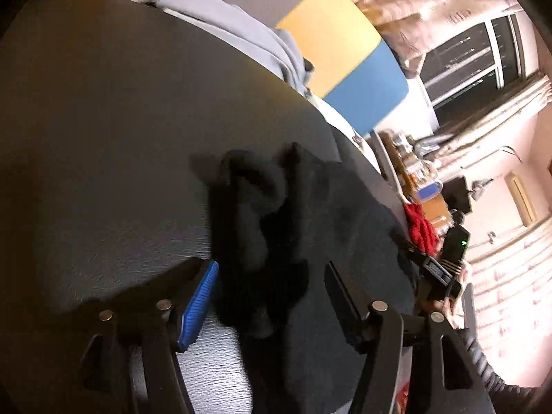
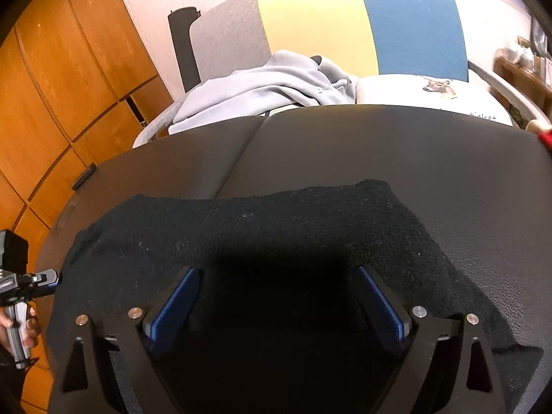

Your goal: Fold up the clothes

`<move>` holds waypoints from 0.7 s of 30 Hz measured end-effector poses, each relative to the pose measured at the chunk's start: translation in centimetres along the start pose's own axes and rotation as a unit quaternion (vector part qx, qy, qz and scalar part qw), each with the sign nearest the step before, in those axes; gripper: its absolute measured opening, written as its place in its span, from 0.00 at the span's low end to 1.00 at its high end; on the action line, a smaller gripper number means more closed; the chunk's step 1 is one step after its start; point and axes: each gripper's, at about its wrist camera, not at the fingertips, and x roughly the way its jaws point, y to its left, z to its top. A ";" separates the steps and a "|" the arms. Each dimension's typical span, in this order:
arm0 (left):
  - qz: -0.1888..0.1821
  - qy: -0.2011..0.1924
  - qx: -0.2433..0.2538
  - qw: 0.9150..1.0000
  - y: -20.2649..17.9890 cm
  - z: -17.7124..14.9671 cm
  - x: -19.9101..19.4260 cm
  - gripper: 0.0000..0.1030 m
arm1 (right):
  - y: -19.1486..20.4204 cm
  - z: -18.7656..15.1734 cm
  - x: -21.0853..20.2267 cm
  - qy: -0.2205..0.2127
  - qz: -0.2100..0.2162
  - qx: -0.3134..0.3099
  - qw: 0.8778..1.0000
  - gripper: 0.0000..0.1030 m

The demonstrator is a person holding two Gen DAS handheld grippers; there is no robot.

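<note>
On my left side, my left gripper has its jaws wide apart, and nothing is pinched in them. A bunched-up end of the black cloth lies between them on the dark worktop, with one blue pad just beside the lumpy edge. In the right view, that gripper shows at the far left edge of the cloth, held by a hand. In the middle, the black cloth lies spread out across the worktop, mostly flat, with the far edge a bit wavy. My right gripper is over the near part of the cloth, and its jaws are wide apart too, holding nothing. I think I have just laid the cloth down and a fold comes next. For that I need to pinch the near edge with both jaws and bring it over to the far edge. The lumpy left end should be smoothed out first. Behind the worktop lies a grey garment.
</note>
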 end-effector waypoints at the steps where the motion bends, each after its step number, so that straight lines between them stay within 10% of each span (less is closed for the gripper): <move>1: -0.015 0.009 -0.003 1.000 -0.1 0.2 0.5 0.62 | 0.0 0.0 0.0 0.000 0.001 0.000 1.000 0.91; 4: -0.040 0.021 -0.006 0.999 0.0 0.4 1.3 0.53 | -0.2 0.0 0.0 -0.001 0.010 0.003 1.000 0.94; 7: -0.055 0.022 -0.039 0.998 0.7 0.3 1.9 0.19 | -0.7 0.1 -0.2 -0.006 0.027 0.014 1.000 0.94; 13: -0.059 -0.006 -0.076 0.995 1.6 1.2 0.6 0.10 | -1.3 0.3 -1.1 0.018 0.068 0.033 0.997 0.94; 21: -0.025 -0.006 -0.036 0.999 1.6 2.3 -2.7 0.09 | 1.9 -2.8 -7.9 0.152 0.139 -0.137 0.969 0.94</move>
